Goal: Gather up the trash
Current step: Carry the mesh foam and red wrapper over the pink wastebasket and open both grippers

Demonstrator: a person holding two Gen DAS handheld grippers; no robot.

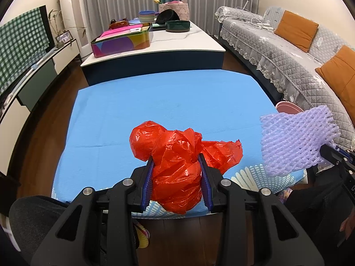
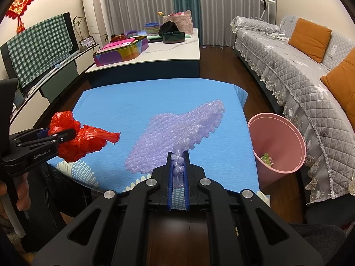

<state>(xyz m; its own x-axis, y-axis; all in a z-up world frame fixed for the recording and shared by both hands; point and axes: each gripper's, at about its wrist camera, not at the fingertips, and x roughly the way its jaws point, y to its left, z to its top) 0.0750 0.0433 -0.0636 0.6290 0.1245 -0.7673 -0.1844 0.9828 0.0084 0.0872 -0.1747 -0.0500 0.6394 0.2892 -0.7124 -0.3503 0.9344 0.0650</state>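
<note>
My left gripper (image 1: 176,158) is shut on a crumpled red plastic bag (image 1: 177,155) and holds it above the near edge of the blue-covered table (image 1: 155,102). The bag also shows in the right wrist view (image 2: 84,137). My right gripper (image 2: 178,154) is shut on a purple foam net sleeve (image 2: 175,130) and holds it over the table's near right part. The sleeve also shows in the left wrist view (image 1: 295,141). A pink bin (image 2: 277,146) stands on the floor right of the table, with a scrap inside.
A white low table (image 1: 173,42) behind carries a colourful box (image 1: 122,41), bowls and a basket. A grey sofa (image 2: 299,71) with orange cushions runs along the right. A TV cabinet (image 2: 55,75) stands on the left. Dark wood floor surrounds the table.
</note>
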